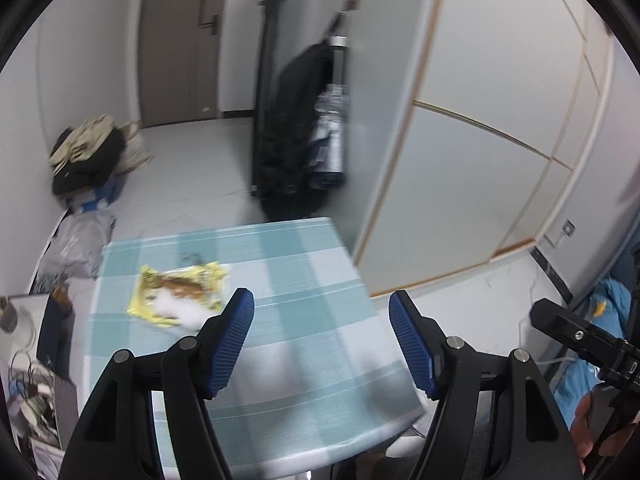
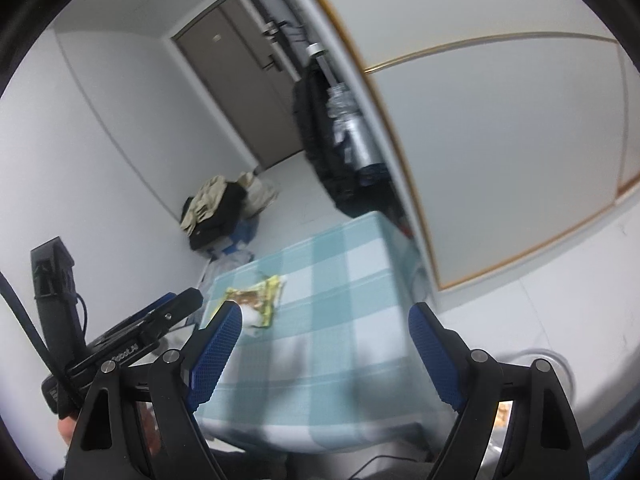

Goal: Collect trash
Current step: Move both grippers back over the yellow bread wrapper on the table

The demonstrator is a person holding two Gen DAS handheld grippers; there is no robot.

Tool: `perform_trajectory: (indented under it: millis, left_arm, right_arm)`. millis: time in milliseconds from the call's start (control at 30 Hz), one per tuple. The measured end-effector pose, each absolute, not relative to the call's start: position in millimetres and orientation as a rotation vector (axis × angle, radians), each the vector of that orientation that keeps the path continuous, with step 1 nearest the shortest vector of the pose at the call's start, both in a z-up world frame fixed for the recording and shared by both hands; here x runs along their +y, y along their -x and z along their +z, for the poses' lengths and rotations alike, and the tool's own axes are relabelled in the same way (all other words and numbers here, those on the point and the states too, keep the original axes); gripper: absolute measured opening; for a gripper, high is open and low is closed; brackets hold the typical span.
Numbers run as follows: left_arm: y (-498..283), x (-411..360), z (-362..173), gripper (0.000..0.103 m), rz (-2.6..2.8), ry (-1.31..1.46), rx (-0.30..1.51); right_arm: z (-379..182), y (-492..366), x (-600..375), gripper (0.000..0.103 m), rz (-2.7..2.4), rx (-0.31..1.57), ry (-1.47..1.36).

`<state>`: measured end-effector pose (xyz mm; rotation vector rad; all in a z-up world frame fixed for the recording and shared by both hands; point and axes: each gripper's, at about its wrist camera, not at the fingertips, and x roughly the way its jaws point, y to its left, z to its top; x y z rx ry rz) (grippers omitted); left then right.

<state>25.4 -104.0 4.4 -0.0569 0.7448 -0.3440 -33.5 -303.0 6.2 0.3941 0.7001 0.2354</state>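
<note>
A crumpled yellow food wrapper with brown print lies on the left part of a table with a blue-and-white checked cloth; a white wad sits on its near end. My left gripper hovers open above the table's near half, the wrapper just left of its left finger. The right wrist view shows the same wrapper beyond the left pad of my right gripper, which is open and holds nothing. My left gripper also appears there at the lower left. Both views are motion-blurred.
A pile of clothes and bags lies on the floor by the far wall. A black coat hangs by the sliding door. Cables and clutter sit at the left edge. The right gripper's handle and a hand show at the right.
</note>
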Motion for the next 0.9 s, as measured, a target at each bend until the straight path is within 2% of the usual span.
perform_trajectory:
  millis: [533, 900]
  left_arm:
    - [-56.4, -4.5, -25.8, 0.067, -0.202, 0.214, 0.769]
    - [-78.6, 58.7, -58.7, 0.066, -0.142, 0.35, 0.834]
  right_arm:
    - [-10.4, -28.9, -196.2, 0.086, 0.388, 0.754, -0.268]
    - [-55.7, -104.5, -149.7, 0.086, 0.408, 0.91, -0.252]
